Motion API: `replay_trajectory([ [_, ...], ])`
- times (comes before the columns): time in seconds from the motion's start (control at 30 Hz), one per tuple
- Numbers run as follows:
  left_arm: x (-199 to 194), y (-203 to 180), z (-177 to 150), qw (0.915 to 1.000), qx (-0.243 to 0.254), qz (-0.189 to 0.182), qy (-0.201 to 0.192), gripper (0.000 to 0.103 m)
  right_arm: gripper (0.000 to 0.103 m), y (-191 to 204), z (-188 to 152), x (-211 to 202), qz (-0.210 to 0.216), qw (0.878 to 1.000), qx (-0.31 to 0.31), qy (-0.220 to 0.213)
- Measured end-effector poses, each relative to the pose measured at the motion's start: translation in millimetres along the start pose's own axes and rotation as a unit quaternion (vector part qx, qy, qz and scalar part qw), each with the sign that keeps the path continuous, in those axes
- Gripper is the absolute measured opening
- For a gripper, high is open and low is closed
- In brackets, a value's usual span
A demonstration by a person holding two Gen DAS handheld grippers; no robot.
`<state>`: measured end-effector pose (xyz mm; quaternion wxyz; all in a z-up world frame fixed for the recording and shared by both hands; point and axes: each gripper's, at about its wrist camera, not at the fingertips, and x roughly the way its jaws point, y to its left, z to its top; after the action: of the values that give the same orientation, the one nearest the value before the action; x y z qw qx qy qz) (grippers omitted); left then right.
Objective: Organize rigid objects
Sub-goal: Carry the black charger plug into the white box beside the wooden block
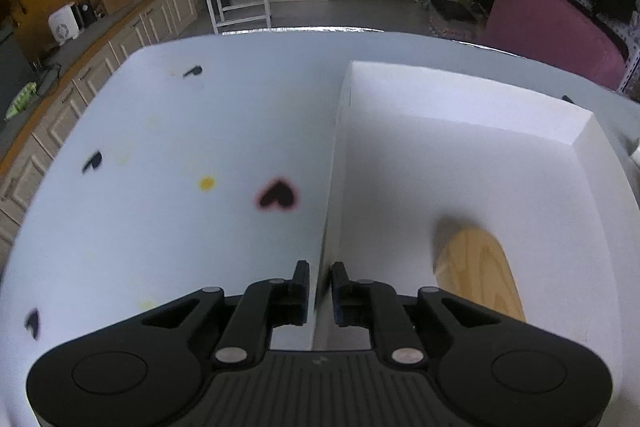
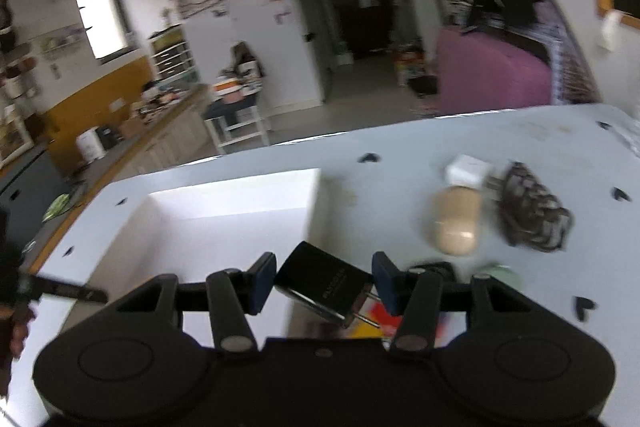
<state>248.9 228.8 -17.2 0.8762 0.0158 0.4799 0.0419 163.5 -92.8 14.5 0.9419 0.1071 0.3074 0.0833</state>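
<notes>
A white open box (image 1: 460, 95) stands on the pale table; a wooden oval piece (image 1: 480, 271) lies inside it. My left gripper (image 1: 320, 291) is shut on the box's left wall (image 1: 328, 227), one finger on each side. In the right wrist view my right gripper (image 2: 324, 281) is shut on a black plug adapter (image 2: 320, 285), held tilted above the box's (image 2: 224, 203) near right corner. On the table to the right lie a beige rounded object (image 2: 456, 225), a white charger (image 2: 468, 171) and a dark patterned mesh item (image 2: 528, 213).
The table (image 1: 180, 131) has black heart marks (image 1: 278, 195) and a yellow spot. Colourful items (image 2: 384, 315) lie under my right gripper. Beyond the far edge are a pink sofa (image 1: 552, 35), a counter with cabinets (image 1: 100, 39) and a small white table.
</notes>
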Motion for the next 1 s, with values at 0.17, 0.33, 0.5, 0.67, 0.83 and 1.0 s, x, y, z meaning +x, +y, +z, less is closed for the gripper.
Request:
replay_trajectory([
  [0.17,11.6,-9.9,22.0,0.9999,0.004,0.009,0.001,0.016,0.054,20.9,-1.7,2.1,0.023,0.999,-0.022,0.008],
  [0.33,36.4,-7.5,31.6,0.9999,-0.009,0.001,0.008,0.017,0.054,32.0,-5.5,2.1,0.025,0.999,-0.038,0.015],
  [0.5,40.3,-9.2,28.1,0.9996,0.019,-0.011,-0.016,0.012,0.054,41.1,-9.1,1.0,0.028,0.998,-0.051,0.02],
  [0.67,38.9,-8.2,18.4,0.9985,0.019,-0.02,-0.048,0.011,0.054,56.2,-9.5,7.8,0.042,0.996,-0.065,0.032],
  [0.83,38.3,-4.4,12.9,0.9971,0.019,-0.033,-0.066,0.009,0.054,80.5,-6.2,28.5,0.057,0.992,-0.091,0.065],
  [1.0,38.0,-7.0,12.2,0.9965,0.034,-0.027,-0.072,0.01,0.054,104.7,-6.3,53.0,0.05,0.988,-0.115,0.089],
])
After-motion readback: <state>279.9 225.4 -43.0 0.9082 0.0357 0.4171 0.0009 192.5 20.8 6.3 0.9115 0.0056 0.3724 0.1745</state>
